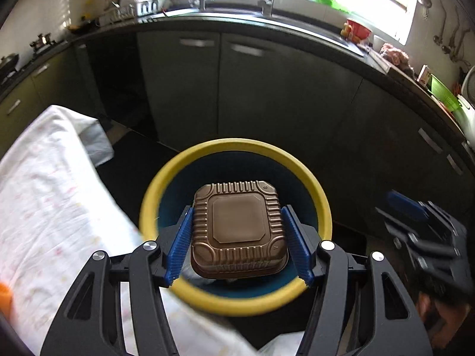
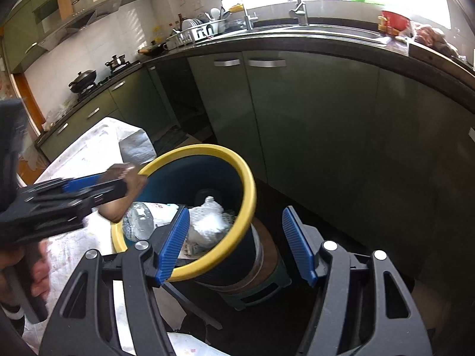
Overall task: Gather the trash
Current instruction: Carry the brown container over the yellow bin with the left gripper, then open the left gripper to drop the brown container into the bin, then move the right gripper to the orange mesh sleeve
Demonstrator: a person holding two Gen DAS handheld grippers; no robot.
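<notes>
My left gripper (image 1: 237, 243) is clamped on a bronze foil takeaway container (image 1: 239, 230), its blue ribbed pads (image 1: 181, 241) pressed against the two opposite sides, the ridged underside facing my camera. I hold it directly over the mouth of the trash bin (image 1: 166, 178), a dark blue bucket with a yellow rim. From the right wrist view, my right gripper (image 2: 236, 243) is spread wide with nothing between its pads, hanging just beside the bin's rim (image 2: 251, 190). Inside the bin I see a crushed clear plastic bottle (image 2: 139, 221) and crumpled white paper (image 2: 207, 221). A table covered in a white cloth (image 1: 44, 192) stands just beside the bin, and green kitchen cabinets (image 1: 267, 95) run behind it.
</notes>
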